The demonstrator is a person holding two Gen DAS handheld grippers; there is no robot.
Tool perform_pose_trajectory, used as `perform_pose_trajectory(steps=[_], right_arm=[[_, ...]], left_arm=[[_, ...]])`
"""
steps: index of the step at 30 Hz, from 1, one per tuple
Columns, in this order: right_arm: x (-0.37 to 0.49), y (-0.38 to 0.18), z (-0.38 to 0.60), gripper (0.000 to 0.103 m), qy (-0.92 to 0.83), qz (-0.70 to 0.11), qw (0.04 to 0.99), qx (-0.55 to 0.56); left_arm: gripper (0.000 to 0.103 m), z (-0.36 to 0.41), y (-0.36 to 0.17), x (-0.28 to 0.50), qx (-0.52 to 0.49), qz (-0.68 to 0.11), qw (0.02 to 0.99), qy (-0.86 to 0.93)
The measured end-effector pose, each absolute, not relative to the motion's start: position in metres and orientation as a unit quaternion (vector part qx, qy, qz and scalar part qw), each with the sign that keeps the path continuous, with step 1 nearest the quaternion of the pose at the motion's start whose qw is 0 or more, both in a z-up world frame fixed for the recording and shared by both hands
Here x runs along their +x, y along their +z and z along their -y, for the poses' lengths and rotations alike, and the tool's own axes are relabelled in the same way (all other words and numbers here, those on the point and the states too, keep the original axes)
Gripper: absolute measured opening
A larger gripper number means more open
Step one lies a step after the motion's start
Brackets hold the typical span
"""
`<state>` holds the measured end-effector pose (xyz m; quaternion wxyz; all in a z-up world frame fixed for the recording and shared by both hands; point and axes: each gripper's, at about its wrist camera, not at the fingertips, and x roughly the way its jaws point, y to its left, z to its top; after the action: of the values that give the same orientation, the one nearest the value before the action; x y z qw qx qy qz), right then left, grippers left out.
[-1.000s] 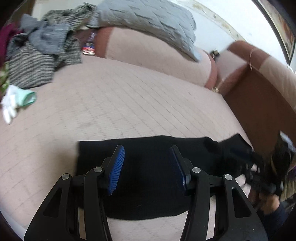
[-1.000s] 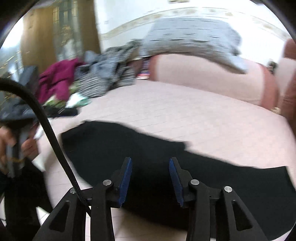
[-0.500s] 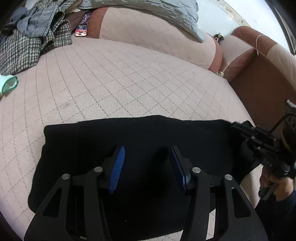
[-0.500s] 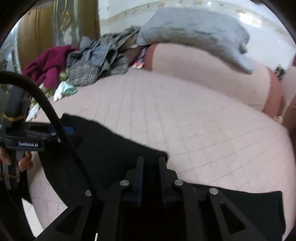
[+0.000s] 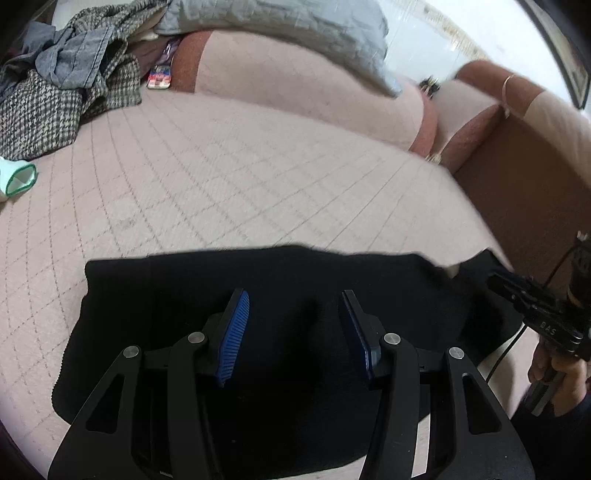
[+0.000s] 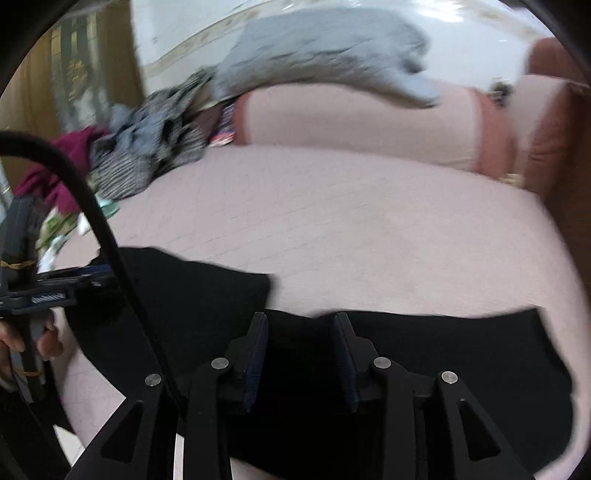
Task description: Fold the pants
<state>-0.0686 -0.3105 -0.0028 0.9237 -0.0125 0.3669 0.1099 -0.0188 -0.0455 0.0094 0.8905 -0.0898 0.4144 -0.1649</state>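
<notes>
Both the left claw [image 5: 293, 328] and right claw [image 6: 299, 354] hang released over limp black pants [image 5: 295, 280]; best pinched at an edge, I'd say

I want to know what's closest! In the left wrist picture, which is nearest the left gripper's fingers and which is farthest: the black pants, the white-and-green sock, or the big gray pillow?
1. Black pants: right under the left gripper.
2. White-and-green sock: far left on the bed.
3. Gray pillow: at the back, on the headboard cushion.
</notes>
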Motion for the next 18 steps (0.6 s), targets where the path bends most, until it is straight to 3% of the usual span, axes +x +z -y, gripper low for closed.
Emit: perform_pose_trajectory(steps=[4,8,12,18], right_arm=[[-0.098,0.008,0.379,0.048,-0.008,-0.353,0.936,0.015],[-0.105,0.004,0.443,0.048,-0.109,-0.373,0.919,0.058],[-0.109,-0.004,0.471,0.048,-0.126,-0.405,0.900,0.100],[-0.130,-0.011,0.484,0.048,-0.106,-0.391,0.896,0.181]], left_arm=[[0.050,0.050,0.021,-0.024,-0.092,-0.388,0.899,-0.181],[0.050,0.059,0.019,-0.021,-0.089,-0.397,0.893,-0.191],[0.050,0.072,0.017,-0.018,-0.081,-0.402,0.889,-0.203],[0.050,0.100,0.022,-0.020,-0.068,-0.388,0.882,-0.259]])
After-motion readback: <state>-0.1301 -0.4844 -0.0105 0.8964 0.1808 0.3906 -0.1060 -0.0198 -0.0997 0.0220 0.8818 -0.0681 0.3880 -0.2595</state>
